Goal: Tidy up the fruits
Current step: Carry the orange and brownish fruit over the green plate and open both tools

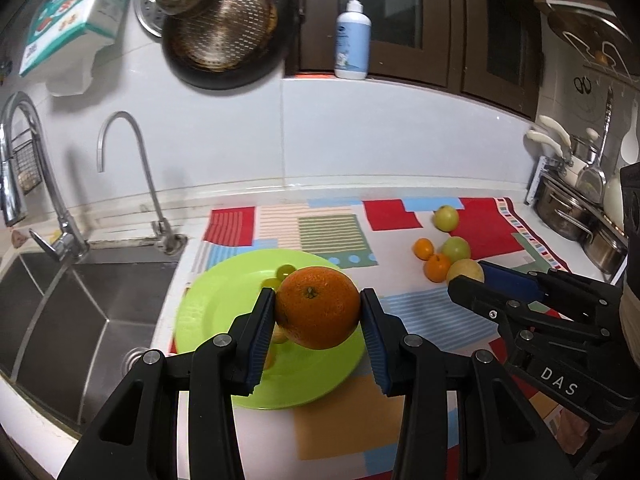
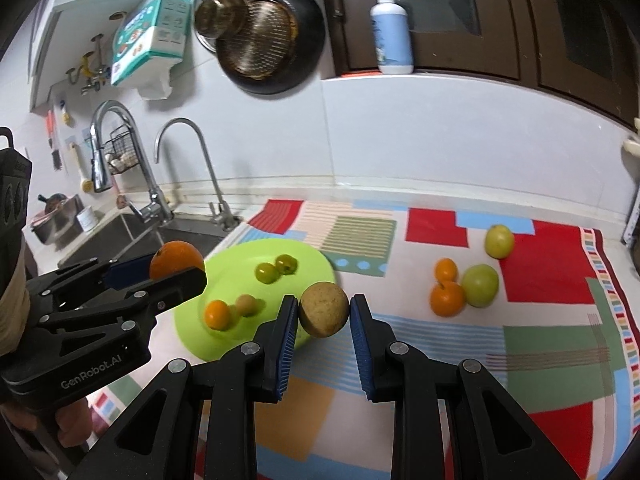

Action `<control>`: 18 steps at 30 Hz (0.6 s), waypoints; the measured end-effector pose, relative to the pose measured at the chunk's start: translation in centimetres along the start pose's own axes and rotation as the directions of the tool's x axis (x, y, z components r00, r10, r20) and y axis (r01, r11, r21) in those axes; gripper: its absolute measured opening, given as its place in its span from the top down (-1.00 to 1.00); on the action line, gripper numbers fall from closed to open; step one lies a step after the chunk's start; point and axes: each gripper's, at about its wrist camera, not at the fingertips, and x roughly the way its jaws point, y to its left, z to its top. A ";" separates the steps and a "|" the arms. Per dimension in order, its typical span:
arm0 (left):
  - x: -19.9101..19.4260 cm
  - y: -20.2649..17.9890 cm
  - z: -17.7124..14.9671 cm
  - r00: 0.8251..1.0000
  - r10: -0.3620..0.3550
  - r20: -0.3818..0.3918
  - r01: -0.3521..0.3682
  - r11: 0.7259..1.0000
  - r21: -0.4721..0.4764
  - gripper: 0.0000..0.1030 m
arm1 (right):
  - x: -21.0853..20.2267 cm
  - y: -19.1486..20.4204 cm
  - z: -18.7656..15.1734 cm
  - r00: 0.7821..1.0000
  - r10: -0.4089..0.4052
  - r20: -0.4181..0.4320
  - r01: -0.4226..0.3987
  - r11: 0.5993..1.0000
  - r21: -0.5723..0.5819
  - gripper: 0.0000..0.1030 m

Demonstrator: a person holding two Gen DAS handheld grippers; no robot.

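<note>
My left gripper is shut on a large orange, held above the lime-green plate. Beside it, my right gripper is shut on a round tan fruit over the plate's right rim. On the plate lie two small green fruits, a small orange and a small tan fruit. To the right on the patterned cloth sit two oranges, a green apple and a yellow-green fruit.
A steel sink with two faucets lies left of the plate. Steel pots stand at the counter's right end. A pan hangs on the tiled wall, and a soap bottle stands on the ledge.
</note>
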 end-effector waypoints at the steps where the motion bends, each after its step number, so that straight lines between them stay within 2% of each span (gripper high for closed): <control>1: -0.1 0.4 0.0 1.000 0.007 0.003 -0.007 1.000 -0.002 0.19 | 0.1 0.4 0.2 1.000 0.005 0.005 -0.005 1.000 -0.005 0.46; 8: -0.3 2.9 0.1 0.999 0.032 0.004 -0.032 0.999 -0.015 0.19 | 1.2 2.7 1.2 0.999 0.033 0.021 -0.032 0.999 -0.026 0.46; 18: 1.7 5.7 0.0 0.999 0.042 -0.032 -0.043 0.999 -0.030 0.19 | 4.0 4.9 1.7 0.999 0.052 -0.012 -0.052 0.998 -0.046 0.46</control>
